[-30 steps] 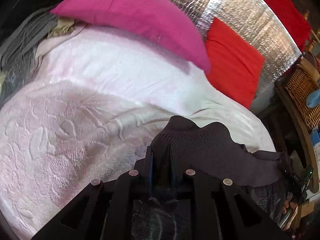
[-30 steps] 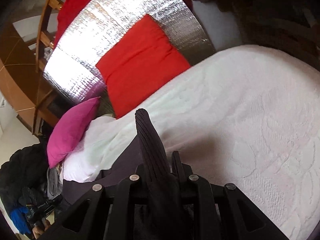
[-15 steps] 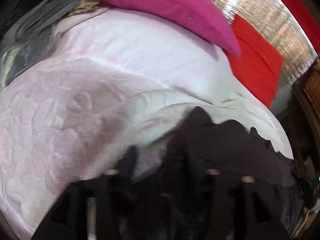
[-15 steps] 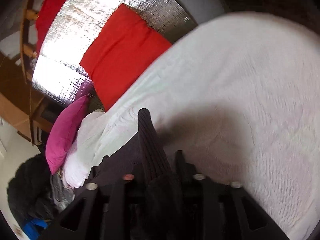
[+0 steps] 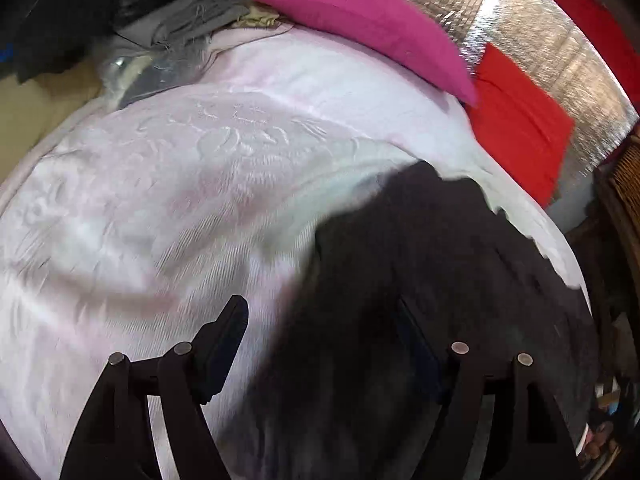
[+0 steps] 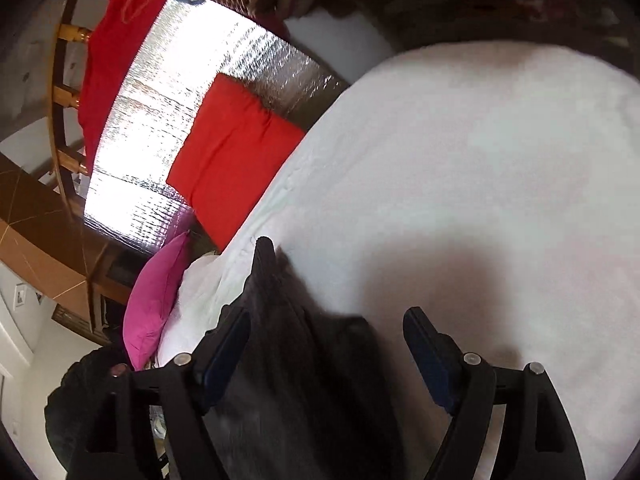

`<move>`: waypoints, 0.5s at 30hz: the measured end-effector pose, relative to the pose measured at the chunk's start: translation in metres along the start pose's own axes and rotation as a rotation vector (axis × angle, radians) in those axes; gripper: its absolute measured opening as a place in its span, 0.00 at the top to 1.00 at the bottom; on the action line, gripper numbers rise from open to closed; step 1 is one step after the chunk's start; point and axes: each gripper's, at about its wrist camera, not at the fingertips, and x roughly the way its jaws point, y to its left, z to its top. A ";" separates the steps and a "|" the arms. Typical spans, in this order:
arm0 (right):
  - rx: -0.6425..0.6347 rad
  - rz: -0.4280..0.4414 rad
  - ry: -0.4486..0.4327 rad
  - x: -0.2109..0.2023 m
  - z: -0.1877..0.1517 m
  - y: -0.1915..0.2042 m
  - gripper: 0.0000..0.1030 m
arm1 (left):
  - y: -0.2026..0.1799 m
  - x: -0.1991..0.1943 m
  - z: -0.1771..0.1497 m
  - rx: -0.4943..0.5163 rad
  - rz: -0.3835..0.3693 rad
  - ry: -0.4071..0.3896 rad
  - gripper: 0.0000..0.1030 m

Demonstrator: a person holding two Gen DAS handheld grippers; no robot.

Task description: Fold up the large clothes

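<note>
The dark garment [image 5: 420, 280] lies on the white bedspread [image 5: 160, 200], near the bed's edge, its length running away toward the red cushion [image 5: 520, 128] and pink pillow [image 5: 360, 20]. The left gripper [image 5: 320, 332] has its fingers spread wide, cloth lying loose between and beneath them, reaching up and to the right. The right gripper [image 6: 326, 332] is likewise spread; the garment's ribbed edge [image 6: 266, 272] sits by its left finger, unpinched. Both hands seem equally near
</note>
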 end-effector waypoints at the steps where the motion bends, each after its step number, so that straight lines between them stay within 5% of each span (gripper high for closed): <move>1: 0.011 0.012 -0.006 -0.013 -0.003 0.000 0.21 | 0.000 -0.011 -0.008 0.000 -0.010 -0.009 0.27; 7: -0.003 0.100 -0.033 -0.083 -0.037 0.013 0.21 | -0.010 -0.049 -0.057 0.021 -0.087 -0.020 0.26; 12: 0.048 0.148 0.064 -0.102 -0.086 0.014 0.21 | -0.015 -0.054 -0.084 0.028 -0.142 0.039 0.26; 15: 0.126 0.203 0.128 -0.106 -0.116 0.012 0.21 | -0.004 -0.052 -0.097 -0.054 -0.191 0.101 0.26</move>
